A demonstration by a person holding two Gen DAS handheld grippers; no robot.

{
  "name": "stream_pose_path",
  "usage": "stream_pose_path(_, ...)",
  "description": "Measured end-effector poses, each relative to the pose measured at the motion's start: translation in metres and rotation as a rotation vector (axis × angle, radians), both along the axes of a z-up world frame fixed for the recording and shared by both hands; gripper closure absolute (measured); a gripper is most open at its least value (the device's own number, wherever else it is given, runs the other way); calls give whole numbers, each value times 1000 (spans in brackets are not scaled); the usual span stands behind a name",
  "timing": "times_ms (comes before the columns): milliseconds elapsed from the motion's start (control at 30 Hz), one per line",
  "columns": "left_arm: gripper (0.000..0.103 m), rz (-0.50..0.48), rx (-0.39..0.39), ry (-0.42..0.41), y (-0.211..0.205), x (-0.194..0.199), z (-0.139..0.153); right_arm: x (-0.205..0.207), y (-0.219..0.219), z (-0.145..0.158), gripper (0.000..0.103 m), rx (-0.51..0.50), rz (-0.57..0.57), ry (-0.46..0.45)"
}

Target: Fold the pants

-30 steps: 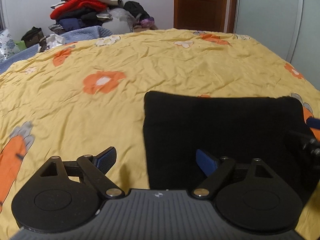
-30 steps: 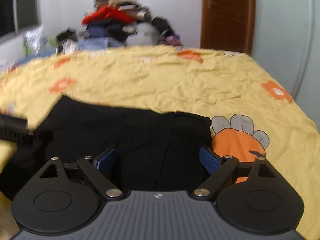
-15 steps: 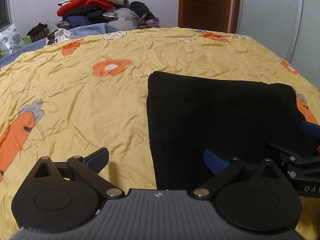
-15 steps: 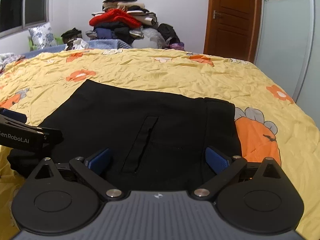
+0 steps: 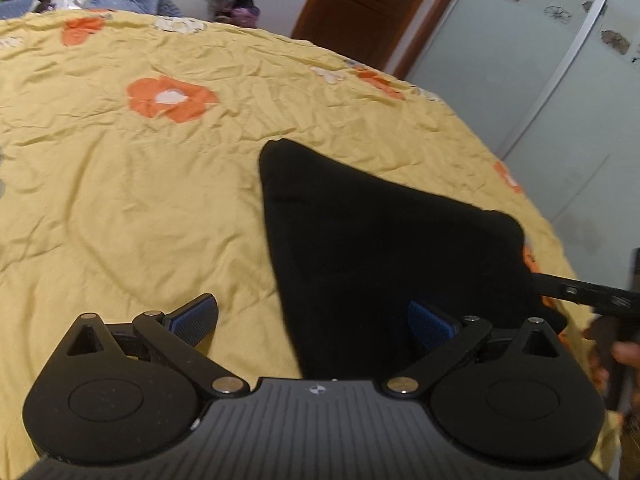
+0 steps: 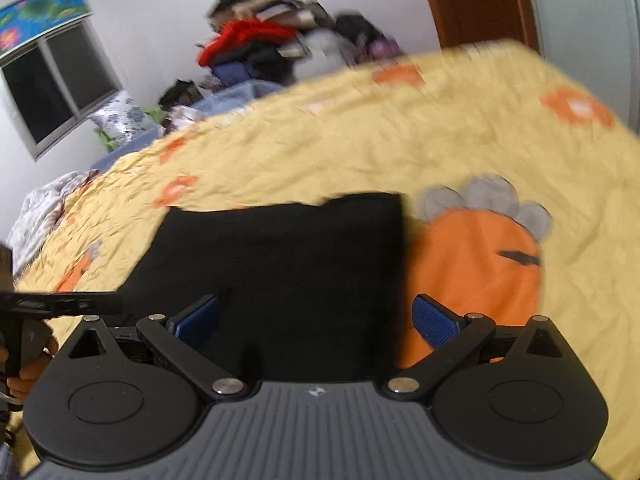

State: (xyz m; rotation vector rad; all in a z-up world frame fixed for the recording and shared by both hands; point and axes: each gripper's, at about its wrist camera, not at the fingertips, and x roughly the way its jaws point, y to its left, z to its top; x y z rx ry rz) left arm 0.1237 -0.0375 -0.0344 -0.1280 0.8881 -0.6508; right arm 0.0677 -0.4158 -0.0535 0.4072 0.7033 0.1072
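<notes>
The black pants (image 5: 372,240) lie folded into a flat block on the yellow flowered bedspread (image 5: 132,184). My left gripper (image 5: 312,320) is open and empty, above the block's near left edge. My right gripper (image 6: 316,320) is open and empty, above the block's near right edge; the pants also show in the right wrist view (image 6: 288,256). The right gripper's body shows at the right edge of the left wrist view (image 5: 588,292). The left gripper's body shows at the left of the right wrist view (image 6: 60,304).
A heap of clothes (image 6: 256,44) is piled at the far end of the bed. A wooden door (image 5: 360,4) and a frosted sliding wardrobe (image 5: 532,80) stand beyond the bed. A window (image 6: 52,92) is at the left.
Both grippers have tilted and swung, the left view rolling one way and the right view the other. Both stay open and empty. The pants lie where they were.
</notes>
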Motion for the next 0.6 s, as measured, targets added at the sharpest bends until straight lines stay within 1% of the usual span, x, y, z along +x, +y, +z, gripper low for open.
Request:
stream_pose_path(33, 1, -7, -8, 6, -2, 3, 0, 5, -11, -5, 0, 26, -2, 20)
stream_pose_path(67, 1, -17, -19, 14, -4, 6, 0, 6, -20, -5, 0, 71, 30, -4)
stream_pose_path(100, 1, -31, -36, 27, -7, 9, 0, 10, -29, -7, 0, 138, 54, 2)
stream_pose_path(133, 1, -40, -51, 40, -9, 12, 0, 12, -35, -8, 0, 182, 69, 6)
stream_pose_path(267, 1, -98, -101, 106, -20, 24, -1, 28, -43, -21, 0, 390, 269, 26)
stream_pose_path(333, 1, -106, -123, 122, -23, 29, -3, 34, -45, -23, 0, 418, 296, 27)
stream_pose_path(367, 1, -106, -148, 135, -22, 33, -4, 37, -49, -23, 0, 458, 303, 29)
stream_pose_path(433, 3, -72, -218, 186, -16, 39, -8, 42, -54, -27, 0, 548, 327, 30)
stream_pose_path(467, 3, -54, -263, 222, -12, 43, -11, 45, -53, -28, 0, 565, 330, 30)
stream_pose_path(500, 3, -47, -304, 249, -10, 46, -13, 48, -50, -26, 0, 557, 324, 34)
stream_pose_path(533, 7, -38, -343, 274, -9, 48, -15, 51, -43, -25, 0, 528, 323, 41)
stream_pose_path(567, 11, -27, -366, 292, -8, 50, -17, 52, -37, -23, 0, 495, 321, 43)
stream_pose_path(600, 19, -15, -368, 296, -9, 50, -19, 54, -28, -21, 0, 456, 316, 42)
